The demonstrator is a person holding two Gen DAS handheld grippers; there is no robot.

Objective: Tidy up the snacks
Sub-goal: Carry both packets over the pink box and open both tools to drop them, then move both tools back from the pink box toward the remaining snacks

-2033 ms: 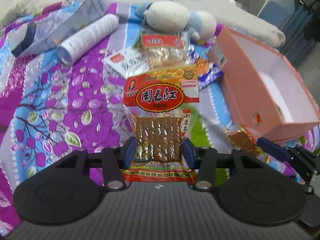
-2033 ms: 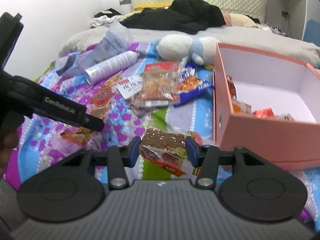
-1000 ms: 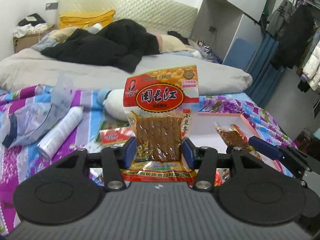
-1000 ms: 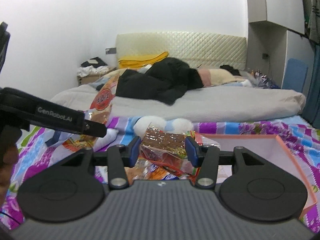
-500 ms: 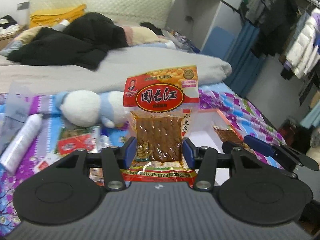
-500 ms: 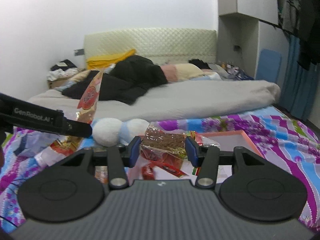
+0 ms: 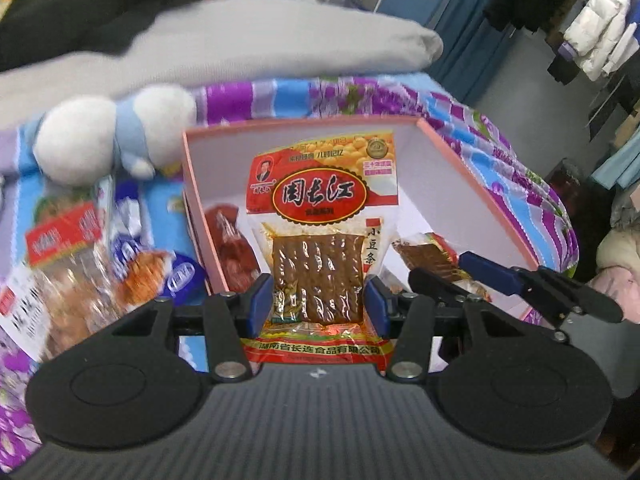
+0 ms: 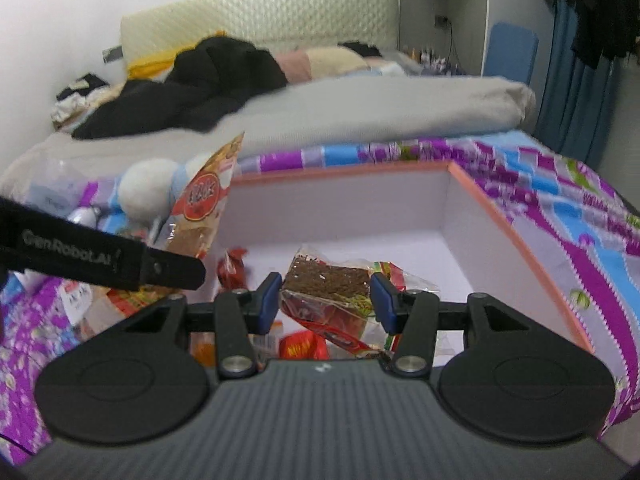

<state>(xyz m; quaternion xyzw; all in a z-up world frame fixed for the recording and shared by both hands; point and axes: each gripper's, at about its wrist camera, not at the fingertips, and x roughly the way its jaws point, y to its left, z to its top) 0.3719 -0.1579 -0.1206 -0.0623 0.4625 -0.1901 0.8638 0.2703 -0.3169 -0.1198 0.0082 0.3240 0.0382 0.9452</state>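
Note:
My left gripper [image 7: 318,304] is shut on a tall red and yellow bean-strip packet [image 7: 320,216], held upright over the near left part of the pink box [image 7: 484,200]. My right gripper [image 8: 325,298] is shut on a smaller packet of brown strips [image 8: 326,280] lying flat, above the box's white floor [image 8: 400,248]. In the left wrist view the right gripper [image 7: 452,270] pokes in from the right with its packet [image 7: 428,252]. In the right wrist view the left gripper's finger [image 8: 100,258] and its packet [image 8: 204,204] stand at the left. Red wrapped snacks [image 8: 232,272] lie inside the box.
Loose snack packets [image 7: 80,256] lie on the purple flowered bedspread [image 7: 520,168] left of the box. A white and blue plush toy [image 7: 108,136] sits behind them. A grey quilt [image 8: 360,120] and dark clothes [image 8: 192,88] lie farther back. Hanging coats [image 7: 600,20] are at the right.
Both grippers have swung right and down with their packets, from above the bedspread to over the pink box. The box now fills the middle of both views.

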